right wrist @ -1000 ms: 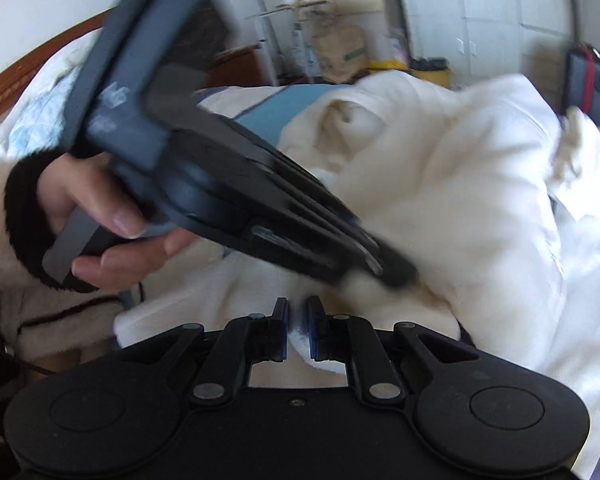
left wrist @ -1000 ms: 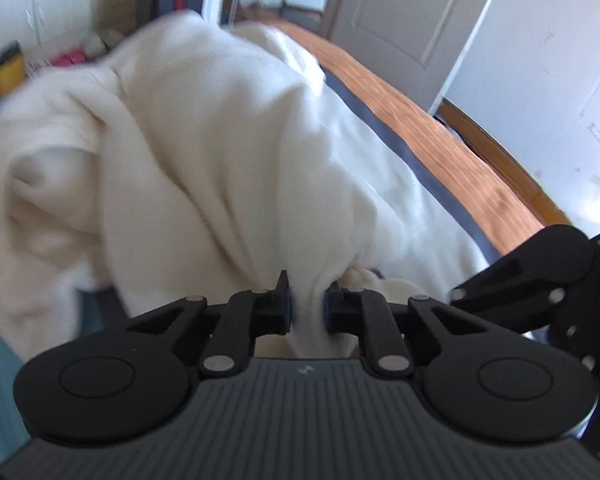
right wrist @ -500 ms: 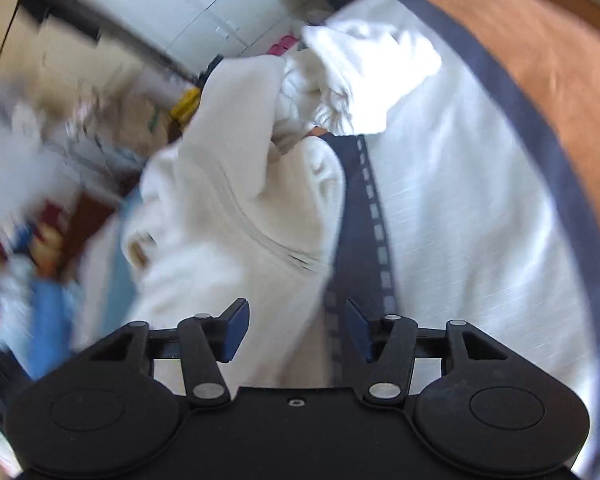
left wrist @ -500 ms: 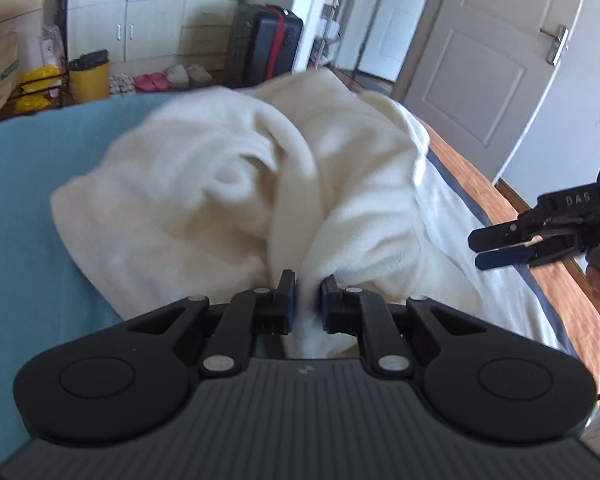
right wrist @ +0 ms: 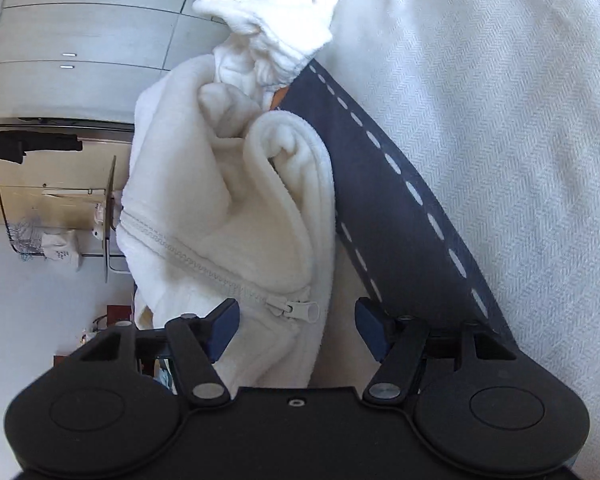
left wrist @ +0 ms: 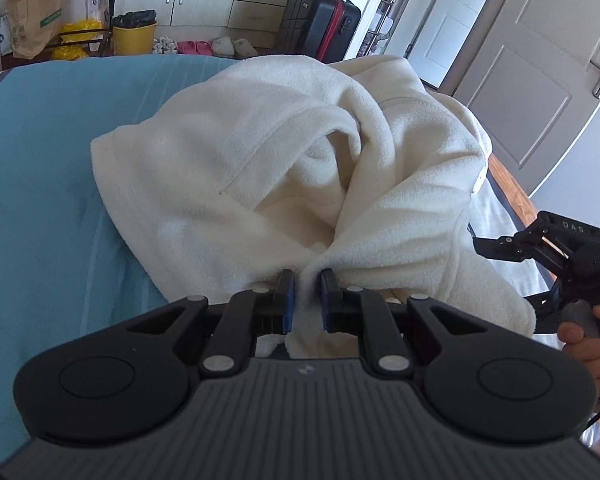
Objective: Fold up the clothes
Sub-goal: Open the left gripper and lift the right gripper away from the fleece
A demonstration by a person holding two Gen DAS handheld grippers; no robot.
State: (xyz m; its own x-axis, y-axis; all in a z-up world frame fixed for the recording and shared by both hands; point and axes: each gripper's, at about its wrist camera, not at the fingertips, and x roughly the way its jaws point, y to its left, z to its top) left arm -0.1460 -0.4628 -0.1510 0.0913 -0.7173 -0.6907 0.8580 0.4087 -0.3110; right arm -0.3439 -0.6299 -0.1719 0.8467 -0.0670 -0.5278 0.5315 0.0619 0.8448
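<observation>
Fleece jacket [left wrist: 284, 184] bunched; sleeves, hem hidden.

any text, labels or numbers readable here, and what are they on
"DAS" in pale letters on the black body of the right gripper, seen in the left wrist view.
Green print on the brown paper bag by the cupboards: too small and blurred to read.
Dark marks on the small white bag in the right wrist view: unreadable.
Nothing else legible.
</observation>
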